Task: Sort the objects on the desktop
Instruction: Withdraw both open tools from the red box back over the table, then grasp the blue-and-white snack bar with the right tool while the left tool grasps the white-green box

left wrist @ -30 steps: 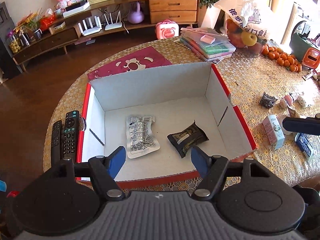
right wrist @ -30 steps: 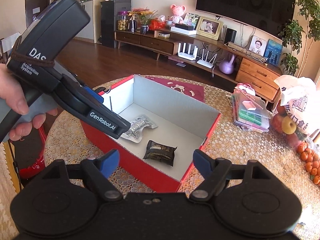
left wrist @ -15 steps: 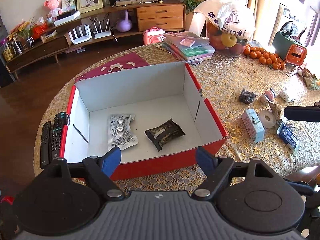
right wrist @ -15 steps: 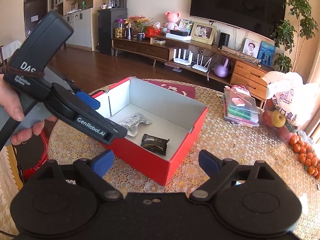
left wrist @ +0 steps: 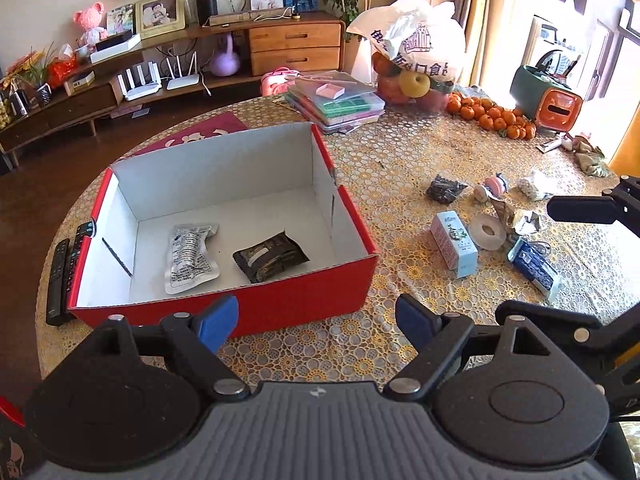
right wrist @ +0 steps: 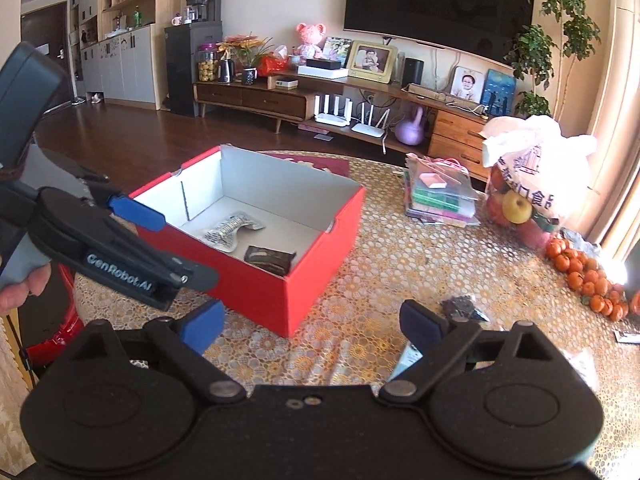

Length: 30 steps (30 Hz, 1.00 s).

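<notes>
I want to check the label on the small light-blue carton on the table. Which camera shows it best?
The left wrist view: the light-blue carton lies in full sight beside the tape roll, right of the red box. In the right wrist view I cannot find it; only a pale scrap shows behind the gripper's finger.

The desk (left wrist: 400, 160) has a lace-pattern cover. On it lie a red box (left wrist: 240, 312), two remotes (left wrist: 60, 276), folders (left wrist: 340, 104), oranges (left wrist: 492, 118) and small items.
</notes>
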### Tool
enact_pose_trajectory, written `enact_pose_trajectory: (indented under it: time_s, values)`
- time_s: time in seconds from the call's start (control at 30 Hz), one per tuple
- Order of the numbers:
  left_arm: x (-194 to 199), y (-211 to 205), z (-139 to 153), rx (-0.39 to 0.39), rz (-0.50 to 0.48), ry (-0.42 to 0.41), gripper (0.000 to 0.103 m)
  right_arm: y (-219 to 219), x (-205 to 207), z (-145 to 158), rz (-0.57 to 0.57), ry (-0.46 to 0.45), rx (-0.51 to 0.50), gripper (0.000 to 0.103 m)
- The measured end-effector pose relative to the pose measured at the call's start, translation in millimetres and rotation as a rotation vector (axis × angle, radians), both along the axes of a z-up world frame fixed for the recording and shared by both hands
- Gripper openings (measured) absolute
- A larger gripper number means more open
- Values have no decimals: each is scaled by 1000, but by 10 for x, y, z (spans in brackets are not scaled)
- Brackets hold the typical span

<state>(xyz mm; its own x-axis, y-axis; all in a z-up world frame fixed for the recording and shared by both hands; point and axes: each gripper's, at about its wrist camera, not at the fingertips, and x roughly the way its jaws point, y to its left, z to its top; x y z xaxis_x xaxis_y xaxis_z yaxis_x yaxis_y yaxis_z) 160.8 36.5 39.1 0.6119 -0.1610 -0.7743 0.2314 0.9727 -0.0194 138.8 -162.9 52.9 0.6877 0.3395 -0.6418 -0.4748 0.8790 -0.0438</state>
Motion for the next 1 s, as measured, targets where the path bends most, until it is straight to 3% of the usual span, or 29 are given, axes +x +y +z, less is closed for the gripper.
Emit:
enact_pose_trajectory:
  time_s: [0.27,1.0]
  values:
    - [-203,-300,-59,-64,-39,-7,86,-338,-90,-84,-61,-7,-15,95]
    - [-264,-1026,-232,-87,-140,-52,86,-1213,-269,-330,-217,-11,-20,94]
